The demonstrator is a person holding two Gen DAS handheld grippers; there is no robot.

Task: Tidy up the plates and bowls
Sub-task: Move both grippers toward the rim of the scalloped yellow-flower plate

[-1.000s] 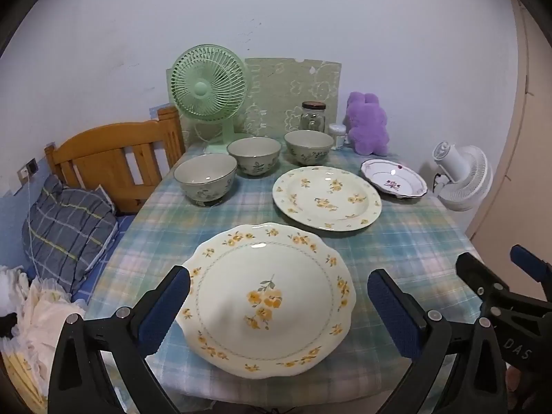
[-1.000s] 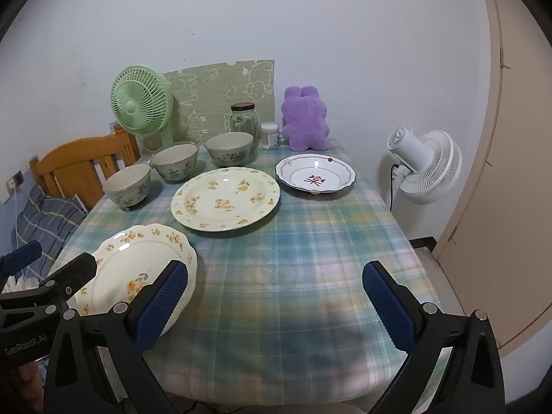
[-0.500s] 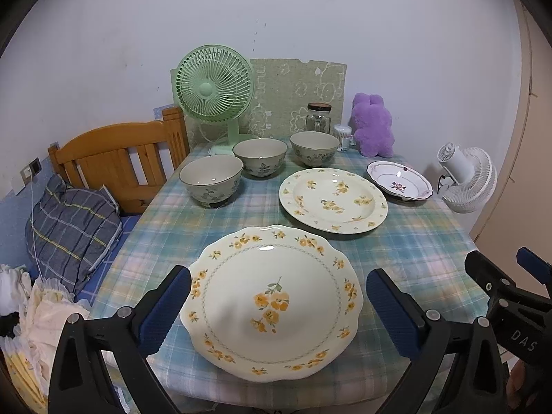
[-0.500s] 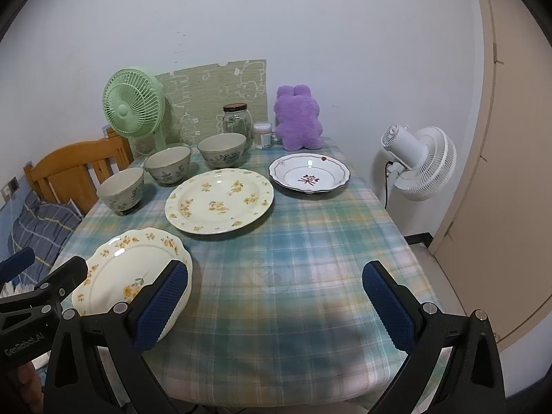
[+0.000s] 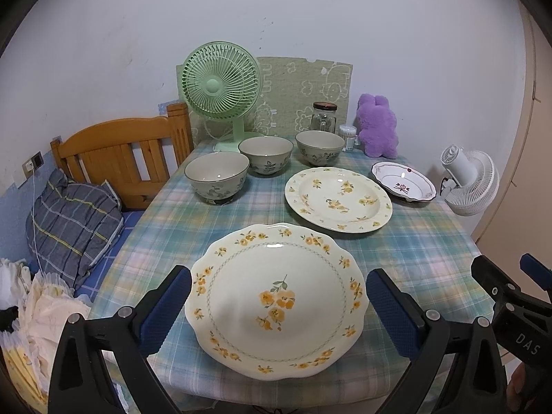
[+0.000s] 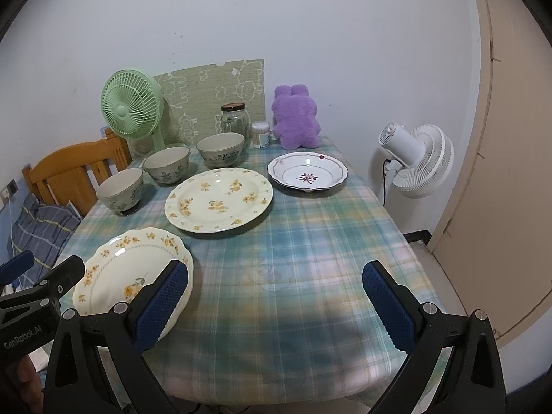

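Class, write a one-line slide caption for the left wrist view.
Open left gripper hovers over a scalloped plate, three bowls behind.

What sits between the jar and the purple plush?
A small white cotton-swab container, between the jar and plush; clearest in the right wrist view.

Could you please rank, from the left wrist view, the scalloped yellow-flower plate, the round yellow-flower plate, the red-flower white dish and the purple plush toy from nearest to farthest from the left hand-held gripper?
From the left hand-held gripper:
1. Scalloped yellow-flower plate, between its open fingers, at the near table edge.
2. Round yellow-flower plate, mid-table, slightly right.
3. Red-flower white dish, farther right.
4. Purple plush toy, by the back wall.
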